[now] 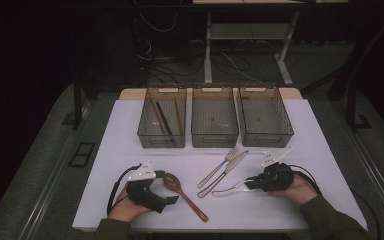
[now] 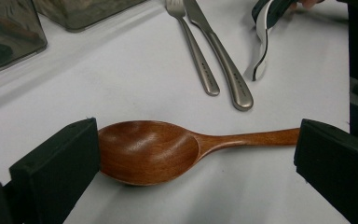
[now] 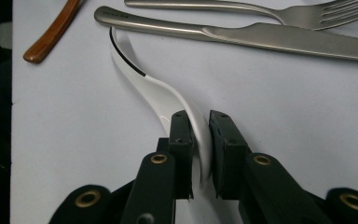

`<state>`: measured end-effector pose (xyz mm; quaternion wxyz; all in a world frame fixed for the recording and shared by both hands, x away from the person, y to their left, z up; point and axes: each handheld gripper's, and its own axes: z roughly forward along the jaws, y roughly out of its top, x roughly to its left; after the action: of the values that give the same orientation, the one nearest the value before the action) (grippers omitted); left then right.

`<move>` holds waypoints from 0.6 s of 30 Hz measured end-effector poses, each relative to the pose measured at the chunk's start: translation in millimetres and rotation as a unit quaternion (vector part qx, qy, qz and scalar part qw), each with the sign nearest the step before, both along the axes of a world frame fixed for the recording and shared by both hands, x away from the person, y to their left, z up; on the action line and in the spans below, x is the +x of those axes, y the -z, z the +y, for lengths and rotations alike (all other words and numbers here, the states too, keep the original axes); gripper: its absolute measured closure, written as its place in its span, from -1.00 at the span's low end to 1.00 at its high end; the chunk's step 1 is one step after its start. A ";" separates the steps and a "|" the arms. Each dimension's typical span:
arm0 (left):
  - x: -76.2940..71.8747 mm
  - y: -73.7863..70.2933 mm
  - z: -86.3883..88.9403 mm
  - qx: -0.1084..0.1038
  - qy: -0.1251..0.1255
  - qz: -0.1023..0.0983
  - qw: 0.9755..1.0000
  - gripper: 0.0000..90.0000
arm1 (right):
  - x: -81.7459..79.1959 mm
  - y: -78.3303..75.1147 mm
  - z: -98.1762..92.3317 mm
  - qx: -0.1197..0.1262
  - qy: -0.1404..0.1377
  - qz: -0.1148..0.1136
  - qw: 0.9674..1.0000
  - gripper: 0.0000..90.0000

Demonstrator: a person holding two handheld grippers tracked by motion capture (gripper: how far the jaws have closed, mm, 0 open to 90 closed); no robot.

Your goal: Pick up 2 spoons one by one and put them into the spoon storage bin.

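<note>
A brown wooden spoon (image 2: 149, 151) lies on the white table between the wide-apart jaws of my left gripper (image 2: 196, 158), which is open; neither pad presses on it. From above, that spoon (image 1: 180, 192) lies beside the left gripper (image 1: 167, 189) near the front edge. My right gripper (image 3: 200, 133) is shut on a white curved spoon (image 3: 156, 93), its pads clamping the bowl end while the handle rests on the table. In the high view the white spoon (image 1: 227, 190) sticks out left of the right gripper (image 1: 254, 184).
A steel fork (image 1: 220, 165) and knife (image 1: 228, 171) lie side by side between the two hands. Three clear bins stand in a row behind: the left bin (image 1: 161, 141) holds chopsticks, the middle bin (image 1: 215, 140) and right bin (image 1: 267, 139) look bare.
</note>
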<state>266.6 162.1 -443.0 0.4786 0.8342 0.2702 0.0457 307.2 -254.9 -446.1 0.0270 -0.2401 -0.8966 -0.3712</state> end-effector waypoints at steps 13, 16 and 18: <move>1.4 4.0 7.0 0.012 -0.006 -0.013 1.000 -1.00 | 2.1 0.4 -2.7 0.011 0.005 0.013 1.000 0.81; 1.2 4.1 6.2 0.013 -0.006 -0.014 1.000 -1.00 | 1.4 -2.6 -2.7 0.011 0.009 0.007 1.000 0.81; 1.4 3.8 6.6 0.010 -0.006 -0.013 1.000 -1.00 | 1.6 -4.9 -2.9 0.013 0.016 0.001 1.000 0.81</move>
<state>268.0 168.7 -446.8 0.4733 0.8367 0.2686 0.0616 308.8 -257.8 -441.2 0.0256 -0.2541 -0.8877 -0.3830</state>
